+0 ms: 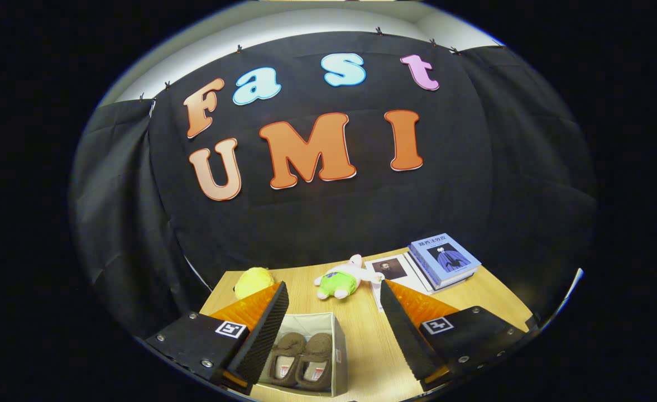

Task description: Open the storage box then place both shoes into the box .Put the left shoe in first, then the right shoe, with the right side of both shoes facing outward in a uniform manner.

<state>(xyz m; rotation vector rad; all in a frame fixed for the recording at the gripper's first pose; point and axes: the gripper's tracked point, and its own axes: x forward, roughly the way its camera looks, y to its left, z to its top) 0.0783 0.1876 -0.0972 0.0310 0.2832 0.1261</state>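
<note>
Brown fuzzy slippers (300, 365) sit side by side inside the pale open-topped storage box (336, 346) between the gripper's (334, 318) wide-spread, empty fingers.

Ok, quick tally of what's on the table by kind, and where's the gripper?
Shoes: 2, brown, side by side in the open storage box
Storage box: 1
Soft toys: 2, yellow, green and white
Books: 2, blue, white
Total: 7
Gripper: open, above the box, holding nothing.
</note>
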